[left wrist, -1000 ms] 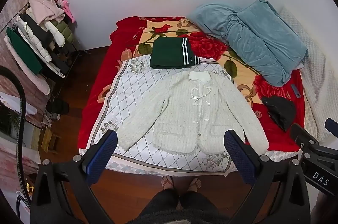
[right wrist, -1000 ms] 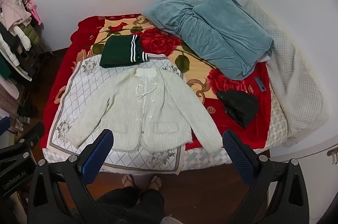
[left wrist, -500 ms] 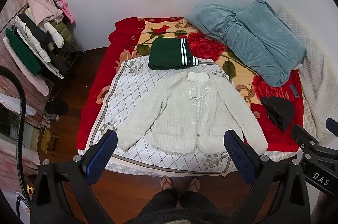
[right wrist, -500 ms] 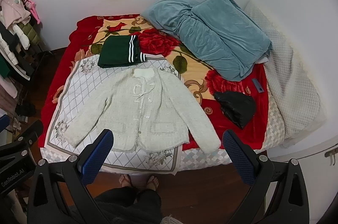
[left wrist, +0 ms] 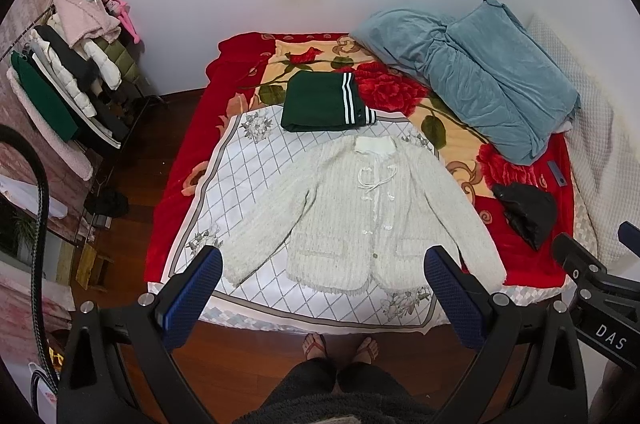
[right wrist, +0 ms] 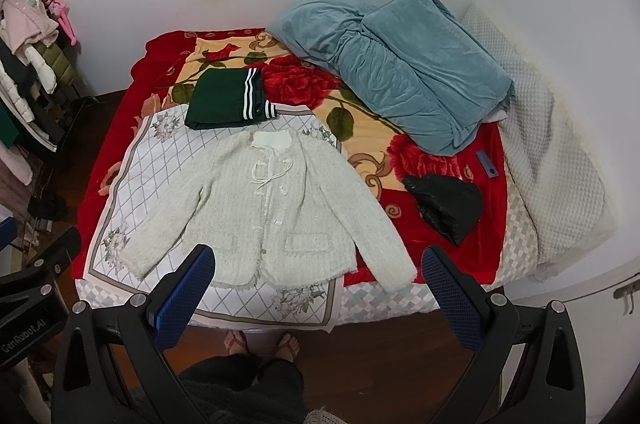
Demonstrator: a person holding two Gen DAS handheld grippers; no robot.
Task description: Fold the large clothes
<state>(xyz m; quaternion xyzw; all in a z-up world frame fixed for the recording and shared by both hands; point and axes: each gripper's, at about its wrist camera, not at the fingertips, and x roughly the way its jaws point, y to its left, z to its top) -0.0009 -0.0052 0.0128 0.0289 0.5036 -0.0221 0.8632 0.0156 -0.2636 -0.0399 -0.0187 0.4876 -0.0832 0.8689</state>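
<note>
A cream knitted cardigan [left wrist: 360, 216] [right wrist: 264, 207] lies flat and face up on a white checked sheet [left wrist: 256, 159] [right wrist: 160, 151], sleeves spread to both sides. A folded dark green garment with white stripes [left wrist: 324, 101] [right wrist: 228, 99] rests just beyond its collar. My left gripper [left wrist: 322, 288] hangs high above the bed's near edge, open and empty. The right gripper [right wrist: 318, 284] is open too, equally high, holding nothing. Both are well clear of the cardigan.
The bed [left wrist: 180, 216] carries a red floral blanket, a heap of blue-grey bedding [left wrist: 480, 79] at back right and a black bag [left wrist: 524, 212] at right. A clothes rack [left wrist: 60, 91] stands at left. A person's sandalled feet [left wrist: 340, 346] stand on the wooden floor by the bed.
Both grippers have shifted slightly, so the bed sits a little left and higher in view. The cardigan and other clothes lie as before.
</note>
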